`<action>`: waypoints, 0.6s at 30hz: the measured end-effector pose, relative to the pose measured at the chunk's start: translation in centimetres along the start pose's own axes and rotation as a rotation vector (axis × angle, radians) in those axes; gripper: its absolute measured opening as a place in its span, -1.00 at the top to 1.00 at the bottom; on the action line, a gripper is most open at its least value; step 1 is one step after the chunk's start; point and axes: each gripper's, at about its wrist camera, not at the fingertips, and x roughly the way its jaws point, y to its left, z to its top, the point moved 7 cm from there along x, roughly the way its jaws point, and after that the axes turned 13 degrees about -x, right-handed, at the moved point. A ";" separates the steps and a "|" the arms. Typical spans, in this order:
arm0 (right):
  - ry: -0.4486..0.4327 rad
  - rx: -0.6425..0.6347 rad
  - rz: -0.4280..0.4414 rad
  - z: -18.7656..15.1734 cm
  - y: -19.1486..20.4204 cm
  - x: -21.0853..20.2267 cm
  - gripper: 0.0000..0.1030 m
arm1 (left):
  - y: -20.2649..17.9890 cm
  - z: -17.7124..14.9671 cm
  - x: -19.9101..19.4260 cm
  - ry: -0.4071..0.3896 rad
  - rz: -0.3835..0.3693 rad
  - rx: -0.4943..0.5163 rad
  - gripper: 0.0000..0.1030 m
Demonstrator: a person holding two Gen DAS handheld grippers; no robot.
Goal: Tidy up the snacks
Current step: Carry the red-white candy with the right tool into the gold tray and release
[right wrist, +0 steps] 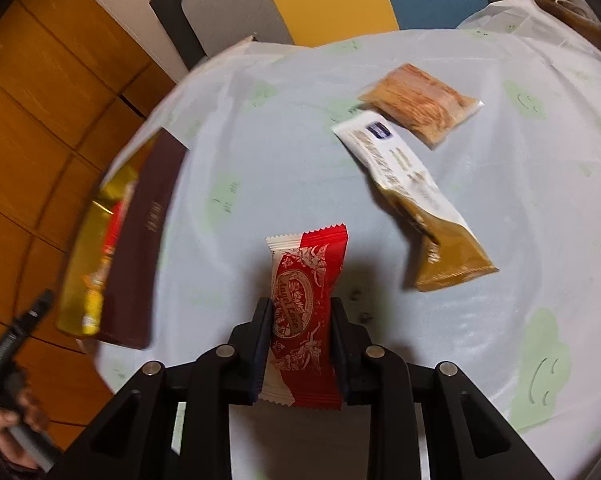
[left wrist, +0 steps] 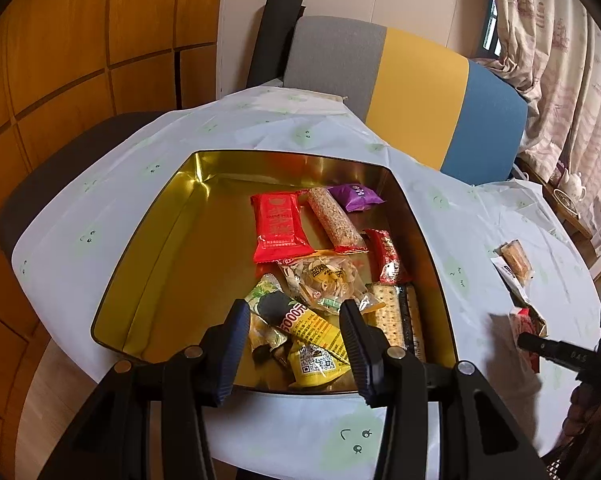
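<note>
Red-white snack pkt (right wrist: 302, 320) clamped btwn right tool (right wrist: 300, 312) fingers, above table (right wrist: 260, 184).

Glossy gold metal tin (left wrist: 160, 240), shiny plastic snack wrappers (left wrist: 280, 224), smooth plastic tablecloth (right wrist: 300, 160).

table (left wrist: 148, 200) round, under white cloth with green smiley prints | chair (left wrist: 420, 96) behind it, back striped grey, yellow, blue | wood-panel wall (left wrist: 60, 60) left | patterned curtain (left wrist: 560, 40) right | teapot (left wrist: 574, 184) on a side ledge
</note>
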 end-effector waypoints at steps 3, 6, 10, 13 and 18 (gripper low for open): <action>-0.014 -0.038 0.020 1.0 1.8 -0.5 0.47 | 0.1 0.0 0.1 -0.001 0.004 0.002 0.10; -0.033 -0.084 0.055 2.2 4.3 -1.0 0.47 | 0.4 0.0 0.3 0.003 0.007 -0.007 0.10; -0.048 -0.165 0.101 3.9 8.3 -1.2 0.47 | 0.9 0.2 0.3 -0.003 0.018 -0.016 0.10; -0.048 -0.249 0.125 4.9 11.5 -1.2 0.47 | 1.3 0.5 0.0 -0.024 0.031 -0.014 0.10; -0.022 -0.351 0.143 6.1 15.6 0.0 0.47 | 2.3 0.9 -0.2 -0.034 0.040 -0.033 0.10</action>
